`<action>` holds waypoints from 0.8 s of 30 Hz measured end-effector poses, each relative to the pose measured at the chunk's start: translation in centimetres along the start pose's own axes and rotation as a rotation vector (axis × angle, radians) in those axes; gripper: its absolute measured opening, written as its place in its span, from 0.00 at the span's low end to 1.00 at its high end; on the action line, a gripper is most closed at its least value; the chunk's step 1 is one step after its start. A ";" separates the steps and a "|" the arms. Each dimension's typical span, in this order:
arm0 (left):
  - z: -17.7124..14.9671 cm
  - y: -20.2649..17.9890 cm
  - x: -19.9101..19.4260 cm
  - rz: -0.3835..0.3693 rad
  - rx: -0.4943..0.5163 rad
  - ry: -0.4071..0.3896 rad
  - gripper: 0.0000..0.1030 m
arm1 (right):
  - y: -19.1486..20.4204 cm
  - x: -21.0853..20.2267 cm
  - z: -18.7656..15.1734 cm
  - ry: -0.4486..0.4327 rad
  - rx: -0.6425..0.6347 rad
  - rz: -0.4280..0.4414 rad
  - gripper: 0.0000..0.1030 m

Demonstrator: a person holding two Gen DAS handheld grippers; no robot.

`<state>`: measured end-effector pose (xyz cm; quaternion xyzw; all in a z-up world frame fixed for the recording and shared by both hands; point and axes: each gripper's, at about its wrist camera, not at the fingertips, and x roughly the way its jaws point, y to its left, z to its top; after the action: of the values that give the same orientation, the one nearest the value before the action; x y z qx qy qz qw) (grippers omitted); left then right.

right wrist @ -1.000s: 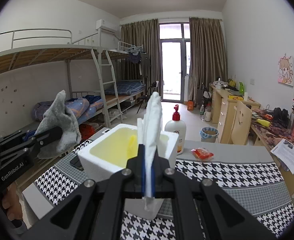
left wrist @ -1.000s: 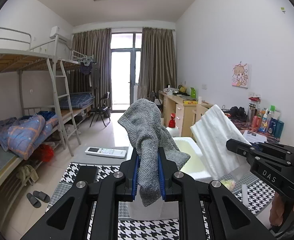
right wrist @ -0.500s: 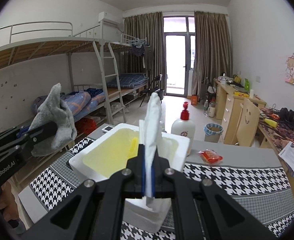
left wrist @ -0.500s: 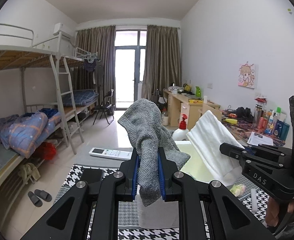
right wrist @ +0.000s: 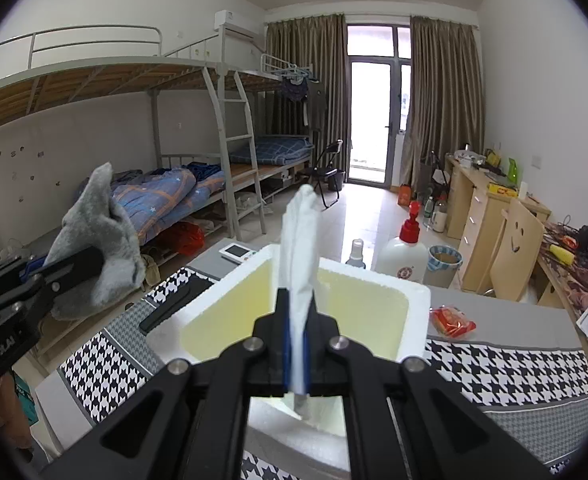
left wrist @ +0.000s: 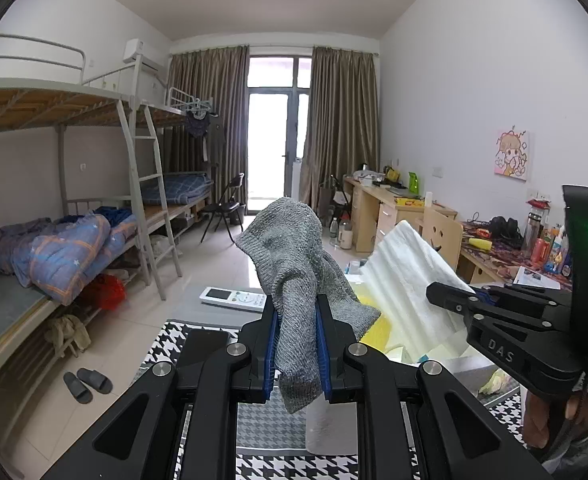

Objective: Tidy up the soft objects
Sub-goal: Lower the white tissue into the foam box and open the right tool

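Note:
My left gripper (left wrist: 296, 312) is shut on a grey knitted cloth (left wrist: 294, 264) that stands up out of the jaws and droops to the right. My right gripper (right wrist: 297, 308) is shut on a white folded cloth (right wrist: 299, 240), held upright above a white foam box (right wrist: 373, 280) with a yellow inside. In the left wrist view the right gripper (left wrist: 437, 292) comes in from the right with the white cloth (left wrist: 409, 280) over the box. In the right wrist view the left gripper (right wrist: 94, 258) with the grey cloth (right wrist: 98, 240) hangs left of the box, apart from it.
The box stands on a houndstooth tablecloth (right wrist: 513, 372). Behind it are a lotion pump bottle (right wrist: 401, 256), a small spray bottle (right wrist: 355, 254) and a red snack packet (right wrist: 451, 322). A remote control (left wrist: 234, 298) and a black phone (left wrist: 204, 346) lie at the table's left.
Both grippers have come forward toward the foam box with their cloths still held. The white cloth now stands over the box's inside, and the box looks larger in the right wrist view.

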<state>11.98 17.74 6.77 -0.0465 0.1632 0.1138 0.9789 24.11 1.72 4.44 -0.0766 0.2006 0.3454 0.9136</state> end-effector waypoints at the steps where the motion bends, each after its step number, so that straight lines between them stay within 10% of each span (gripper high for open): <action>1: 0.0 0.1 0.1 -0.001 -0.002 0.001 0.17 | 0.0 0.2 0.1 0.002 0.003 -0.001 0.07; 15: -0.1 0.2 0.5 0.000 -0.004 0.003 0.18 | 0.0 1.4 0.3 0.017 -0.009 -0.010 0.10; 17: -0.2 0.2 0.6 0.001 -0.005 0.003 0.18 | 0.1 1.5 0.4 0.014 -0.004 -0.015 0.28; 19: -0.2 0.2 0.8 0.003 -0.006 0.004 0.18 | -0.1 1.2 0.3 -0.006 0.005 -0.023 0.79; 24: -0.4 0.2 0.8 0.005 -0.010 0.005 0.18 | 0.1 0.5 0.2 -0.045 -0.008 -0.020 0.89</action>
<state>12.57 18.03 6.10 -0.0512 0.1652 0.1169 0.9780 24.49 2.19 4.42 -0.0746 0.1780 0.3386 0.9209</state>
